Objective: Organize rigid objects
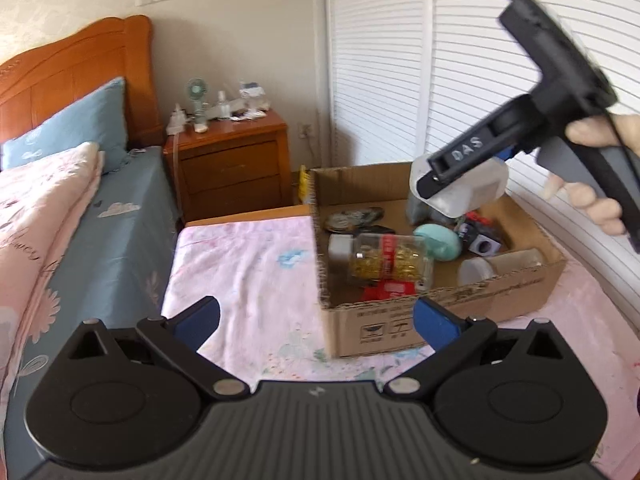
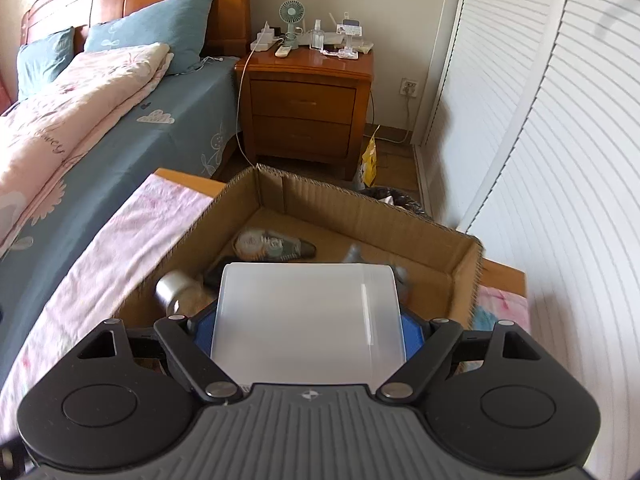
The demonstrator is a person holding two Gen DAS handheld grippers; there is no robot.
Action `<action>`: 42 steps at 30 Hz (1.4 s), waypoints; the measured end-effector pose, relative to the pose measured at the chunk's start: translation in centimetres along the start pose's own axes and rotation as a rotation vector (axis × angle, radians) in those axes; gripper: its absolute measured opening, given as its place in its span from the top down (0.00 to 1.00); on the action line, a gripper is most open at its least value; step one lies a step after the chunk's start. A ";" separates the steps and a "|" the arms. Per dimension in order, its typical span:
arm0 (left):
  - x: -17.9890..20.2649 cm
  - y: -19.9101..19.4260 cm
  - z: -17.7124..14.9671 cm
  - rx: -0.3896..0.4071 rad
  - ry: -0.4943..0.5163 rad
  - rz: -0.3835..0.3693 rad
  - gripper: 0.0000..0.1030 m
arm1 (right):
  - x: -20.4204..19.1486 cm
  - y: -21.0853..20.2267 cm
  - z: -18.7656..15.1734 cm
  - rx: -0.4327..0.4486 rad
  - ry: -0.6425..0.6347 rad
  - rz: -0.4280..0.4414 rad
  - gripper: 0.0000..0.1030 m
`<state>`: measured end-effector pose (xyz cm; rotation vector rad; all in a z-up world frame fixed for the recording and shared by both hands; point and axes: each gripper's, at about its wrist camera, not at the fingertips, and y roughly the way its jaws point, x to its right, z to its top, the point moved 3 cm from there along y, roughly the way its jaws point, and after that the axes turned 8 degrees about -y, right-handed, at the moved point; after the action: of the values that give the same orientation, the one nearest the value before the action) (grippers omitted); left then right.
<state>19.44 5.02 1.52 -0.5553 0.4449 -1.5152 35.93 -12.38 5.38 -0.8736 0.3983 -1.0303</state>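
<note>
Right wrist view showed the right gripper [image 2: 308, 330] tilted steeply down over the cardboard box [image 2: 464, 280], clenched on a translucent white plastic container [image 2: 308, 320] whose long axis ran toward twelve o'clock, away from the camera. Left wrist view showed a hand [image 1: 592, 168] at three o'clock wrapped around that gripper's handle, the container [image 1: 476, 192] hanging above the box [image 1: 440, 316]. At six o'clock the left gripper [image 1: 316, 320] stood spread wide and empty over the pink-sheeted tabletop [image 1: 248, 264], beside the box.
</note>
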 end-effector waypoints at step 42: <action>0.8 -1.1 -2.4 -0.111 -0.071 0.061 0.01 | -4.1 -7.6 -13.2 -0.029 0.231 -0.235 0.00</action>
<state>17.13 4.04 0.26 -0.6739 0.4888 -1.4140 20.84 -16.35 2.90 -0.8428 0.5144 -1.3519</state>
